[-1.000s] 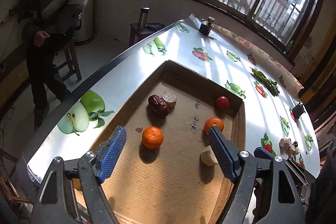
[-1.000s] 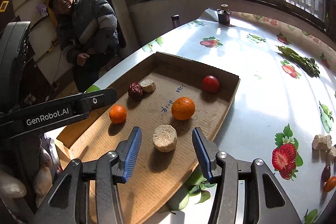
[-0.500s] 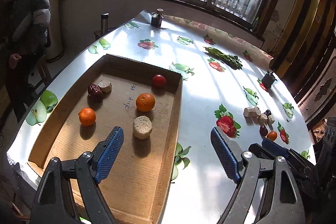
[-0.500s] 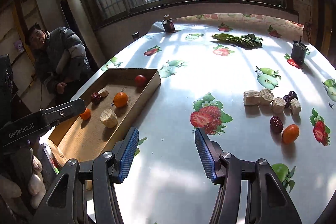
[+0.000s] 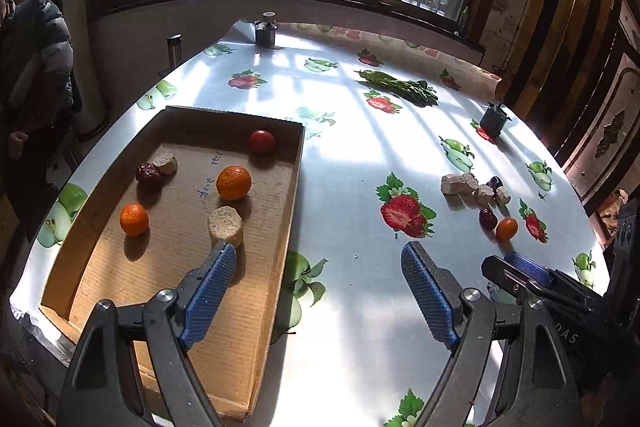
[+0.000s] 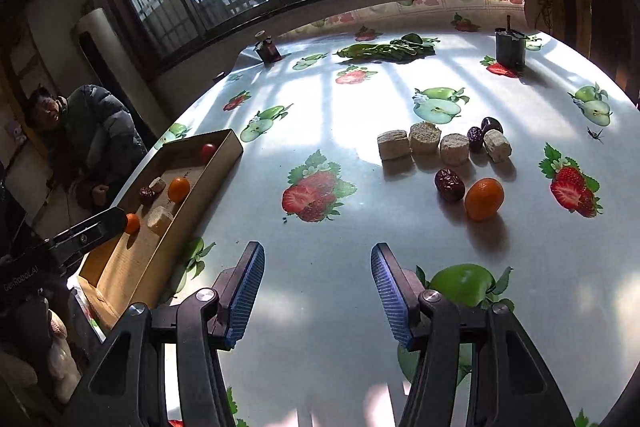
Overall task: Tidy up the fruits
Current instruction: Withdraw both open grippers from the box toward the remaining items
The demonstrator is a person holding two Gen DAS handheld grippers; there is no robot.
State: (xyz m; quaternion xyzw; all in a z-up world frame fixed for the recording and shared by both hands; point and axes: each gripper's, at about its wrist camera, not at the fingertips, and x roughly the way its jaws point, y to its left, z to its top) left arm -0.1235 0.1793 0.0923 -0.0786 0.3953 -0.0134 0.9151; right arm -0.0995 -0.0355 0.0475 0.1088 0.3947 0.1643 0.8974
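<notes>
A cardboard tray [image 5: 294,187] lies on the table's left and holds two oranges [image 5: 234,182], a tomato [image 5: 262,141], a red date [image 5: 148,174] and two beige cylinders [image 5: 226,225]. A loose pile lies to the right: an orange [image 6: 484,199], a date [image 6: 450,183] and several beige chunks [image 6: 425,137]. My left gripper [image 5: 316,291] is open and empty, over the tray's right edge. My right gripper [image 6: 318,295] is open and empty, above bare table short of the pile. The tray also shows in the right wrist view [image 6: 224,163].
The table has a glossy fruit-print cloth [image 6: 320,195]. Green vegetables [image 6: 384,51], a dark jar [image 6: 268,51] and a dark cup [image 6: 510,47] stand at the far side. A person in a dark jacket [image 6: 92,131] sits left of the table.
Both grippers have swung right, away from the tray and toward the loose pile. The right gripper left the beige cylinder in the tray. Both stayed open.
</notes>
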